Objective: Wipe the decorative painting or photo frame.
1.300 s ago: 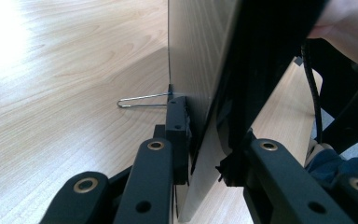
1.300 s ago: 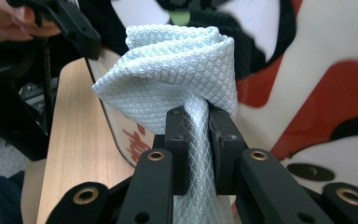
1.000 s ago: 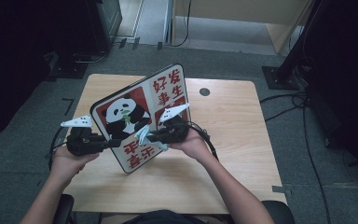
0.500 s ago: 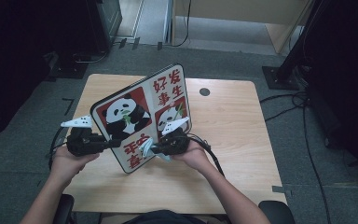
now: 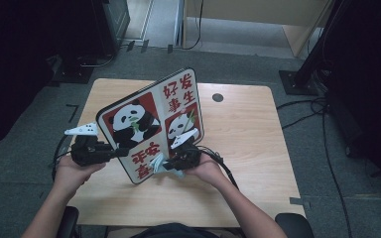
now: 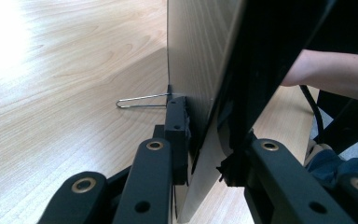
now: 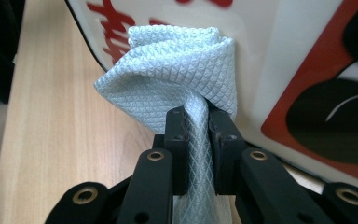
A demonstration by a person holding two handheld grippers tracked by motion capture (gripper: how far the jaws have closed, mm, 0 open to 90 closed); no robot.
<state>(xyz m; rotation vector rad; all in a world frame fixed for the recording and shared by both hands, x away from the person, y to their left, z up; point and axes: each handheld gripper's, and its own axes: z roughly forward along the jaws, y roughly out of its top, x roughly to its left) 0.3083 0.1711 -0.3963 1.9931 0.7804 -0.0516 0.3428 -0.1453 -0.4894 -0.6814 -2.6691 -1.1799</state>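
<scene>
We're mid-wipe on the panda board (image 5: 151, 124), which stands tilted on the worktop (image 5: 238, 129) near its middle. Our left claw (image 5: 116, 151) is clamped on the board's edge at 9 o'clock, propping it up. Our right claw (image 5: 161, 166) pinches a pale cloth (image 7: 172, 65) against the board's lower face, around 5 o'clock. Next we'd drag the cloth across while keeping the board steady.
</scene>
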